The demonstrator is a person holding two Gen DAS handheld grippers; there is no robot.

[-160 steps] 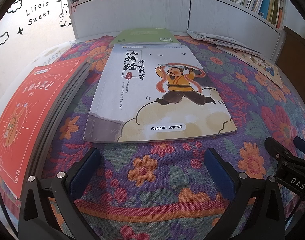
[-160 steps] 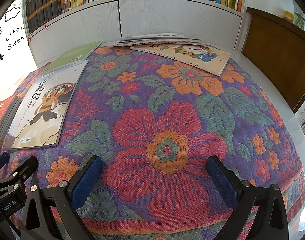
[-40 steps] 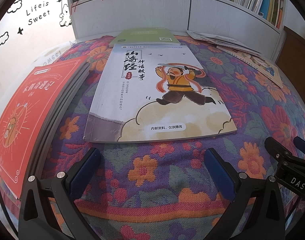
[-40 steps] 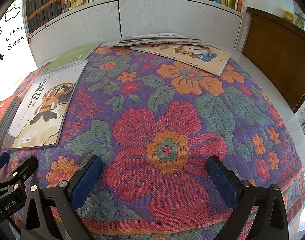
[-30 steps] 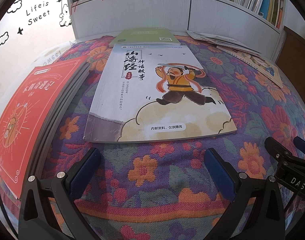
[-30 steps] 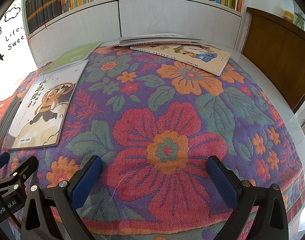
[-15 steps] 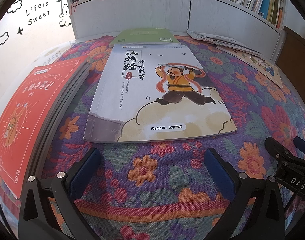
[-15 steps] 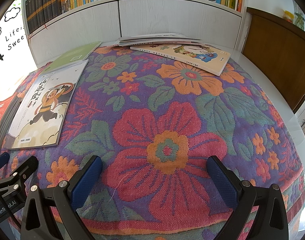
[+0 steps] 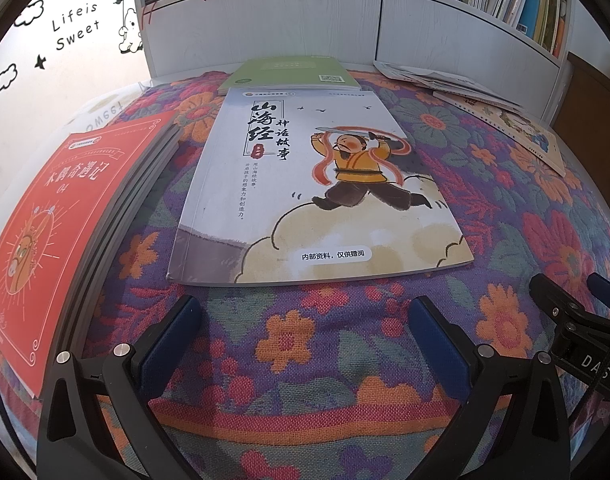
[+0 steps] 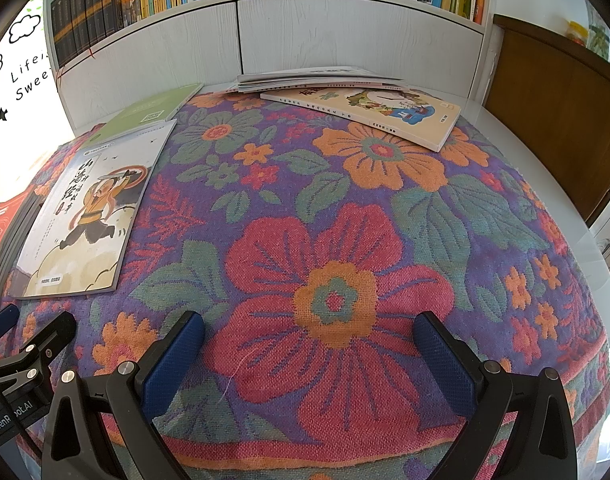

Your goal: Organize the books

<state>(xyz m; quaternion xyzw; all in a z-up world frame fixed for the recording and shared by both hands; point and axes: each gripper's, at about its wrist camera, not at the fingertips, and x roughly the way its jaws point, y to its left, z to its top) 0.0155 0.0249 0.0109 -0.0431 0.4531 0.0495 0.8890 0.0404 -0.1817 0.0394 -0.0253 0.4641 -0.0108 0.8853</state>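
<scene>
A white picture book with a running figure [image 9: 305, 184] [image 10: 93, 208] lies flat on the floral cloth, just beyond my open left gripper [image 9: 305, 320]. A green book [image 9: 289, 74] [image 10: 153, 110] lies behind it. A red book tops a stack [image 9: 53, 224] at the left edge. A cream picture book [image 10: 369, 114] [image 9: 517, 128] lies at the far right beside a pile of thin booklets [image 10: 317, 78]. My right gripper [image 10: 309, 336] stands open over bare cloth, holding nothing.
The table is covered by a floral cloth [image 10: 337, 240]. A white bookshelf [image 10: 305, 28] full of upright books stands behind the table. A brown cabinet [image 10: 557, 120] stands to the right. In each view the other gripper [image 9: 577, 332] [image 10: 21, 360] shows at the edge.
</scene>
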